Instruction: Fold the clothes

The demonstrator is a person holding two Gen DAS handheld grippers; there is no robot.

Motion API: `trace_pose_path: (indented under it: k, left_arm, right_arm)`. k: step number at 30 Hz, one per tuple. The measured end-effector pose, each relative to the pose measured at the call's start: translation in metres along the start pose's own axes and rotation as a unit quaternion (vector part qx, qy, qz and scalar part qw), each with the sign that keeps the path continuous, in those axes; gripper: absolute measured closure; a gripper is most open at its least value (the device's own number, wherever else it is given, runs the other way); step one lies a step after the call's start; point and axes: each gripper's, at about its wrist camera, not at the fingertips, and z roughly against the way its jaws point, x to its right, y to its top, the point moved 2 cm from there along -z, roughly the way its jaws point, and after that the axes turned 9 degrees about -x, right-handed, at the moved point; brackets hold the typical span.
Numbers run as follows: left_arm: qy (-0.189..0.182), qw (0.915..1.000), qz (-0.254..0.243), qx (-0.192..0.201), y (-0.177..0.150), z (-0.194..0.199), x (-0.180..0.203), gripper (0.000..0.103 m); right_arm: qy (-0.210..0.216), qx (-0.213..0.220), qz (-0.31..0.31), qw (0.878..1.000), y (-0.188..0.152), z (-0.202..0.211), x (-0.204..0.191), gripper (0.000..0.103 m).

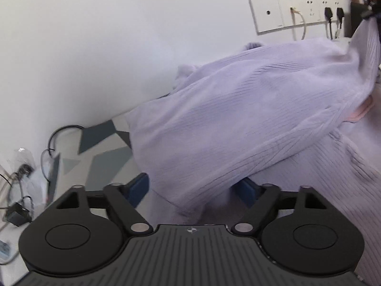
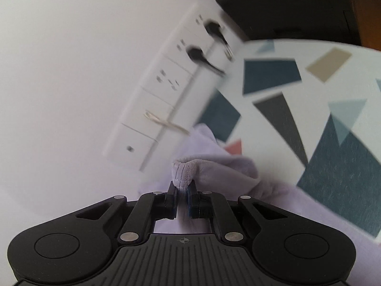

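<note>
White wall bearing a row of white socket plates (image 1: 295, 12) with black plugs, behind a tabletop covered in a white cloth with blue, grey and tan geometric patches (image 2: 316, 90); cables and a black adapter (image 1: 17, 217) lie at far left.

The pale lilac ribbed knit garment (image 1: 238, 124) is draped across the table and partly lifted: one edge rises steeply toward the upper right of the left wrist view, with a pink trim showing beneath the raised fold.

Right gripper (image 2: 182, 202): jaws drawn together, clamped on a small bunched fold of the lilac knit, which bulges just beyond the blue pads. Left gripper (image 1: 194, 188): jaws spread wide, with a hanging lobe of the garment lying between the two blue pads; contact with either pad cannot be confirmed, and nothing appears gripped.

Risks, as judged: the right-hand pinch takes only a narrow wad, so the soft knit may slip out under the weight of the lifted cloth. With the left side unheld, the fold may sag unevenly or bunch. The raised edge passes near the plugs and could snag on them.
</note>
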Motion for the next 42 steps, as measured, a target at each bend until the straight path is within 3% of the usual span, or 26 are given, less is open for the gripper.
trace_pose_path:
  k: [3, 4, 6, 9, 15, 17, 19, 21, 23, 25, 29, 31, 33, 36, 37, 40, 42]
  left_arm:
    - [0.012, 0.9998, 0.017, 0.001, 0.009, 0.004, -0.013, 0.023]
    - [0.022, 0.9995, 0.021, 0.002, 0.009, 0.003, -0.015, 0.023]
    - [0.04, 0.9987, 0.029, 0.004, 0.009, 0.002, -0.018, 0.016]
    - [0.068, 0.9968, 0.042, 0.008, 0.008, 0.001, -0.024, 0.002]
    - [0.118, 0.9909, 0.064, 0.011, 0.007, -0.002, -0.034, 0.001]
    - [0.083, 0.9956, 0.037, -0.023, -0.001, -0.014, -0.021, 0.002]
    - [0.057, 0.9973, 0.018, -0.043, -0.008, -0.019, -0.013, 0.002]
    - [0.049, 0.9977, 0.006, -0.048, -0.012, -0.022, -0.009, 0.001]
    - [0.038, 0.9977, 0.017, -0.053, -0.012, -0.025, -0.016, 0.0]
    - [0.021, 0.9974, 0.031, -0.063, -0.011, -0.027, -0.024, 0.0]
    - [-0.062, 0.9946, 0.062, -0.055, -0.015, -0.015, -0.045, 0.001]
    - [-0.108, 0.9899, 0.078, -0.048, -0.017, -0.007, -0.057, 0.001]
    - [-0.154, 0.9827, 0.094, -0.041, -0.019, 0.001, -0.069, 0.001]
    - [-0.219, 0.968, 0.12, -0.028, -0.022, 0.013, -0.087, 0.001]
    - [-0.222, 0.9641, 0.145, -0.014, -0.017, 0.016, -0.095, 0.001]
    - [-0.227, 0.9506, 0.21, 0.019, 0.003, 0.012, -0.112, 0.001]
    - [-0.208, 0.9486, 0.238, 0.018, 0.022, -0.005, -0.113, 0.001]
  right_arm:
    - [0.027, -0.01, 0.04, 0.999, 0.004, -0.018, -0.059, 0.096]
    - [0.058, -0.012, 0.062, 0.996, 0.005, -0.02, -0.089, 0.096]
    - [0.13, -0.002, 0.114, 0.985, 0.002, -0.007, -0.143, 0.096]
    - [0.226, 0.019, 0.183, 0.957, -0.005, 0.018, -0.211, 0.097]
    - [0.146, 0.022, 0.114, 0.982, 0.015, -0.013, -0.142, 0.097]
    - [0.116, 0.024, 0.088, 0.989, 0.021, -0.024, -0.118, 0.097]
    - [0.032, 0.029, 0.039, 0.998, 0.035, -0.041, -0.058, 0.097]
    - [-0.03, 0.023, 0.003, 0.999, 0.038, -0.043, -0.007, 0.097]
    - [-0.051, 0.001, -0.035, 0.998, 0.034, -0.035, 0.033, 0.097]
    - [-0.052, -0.007, -0.027, 0.998, 0.028, -0.026, 0.046, 0.097]
    - [-0.078, -0.03, 0.012, 0.996, 0.014, -0.026, 0.058, 0.095]
    - [-0.096, -0.032, 0.021, 0.995, 0.009, -0.02, 0.058, 0.087]
    - [-0.114, -0.033, 0.029, 0.993, 0.005, -0.016, 0.057, 0.078]
    - [-0.119, 0.015, 0.051, 0.991, 0.022, -0.006, 0.045, 0.077]
    - [-0.115, 0.031, 0.06, 0.991, 0.026, -0.001, 0.041, 0.075]
    - [-0.1, 0.022, 0.106, 0.989, 0.039, -0.018, 0.024, 0.07]
    - [-0.104, 0.02, 0.127, 0.986, 0.043, -0.033, 0.012, 0.066]
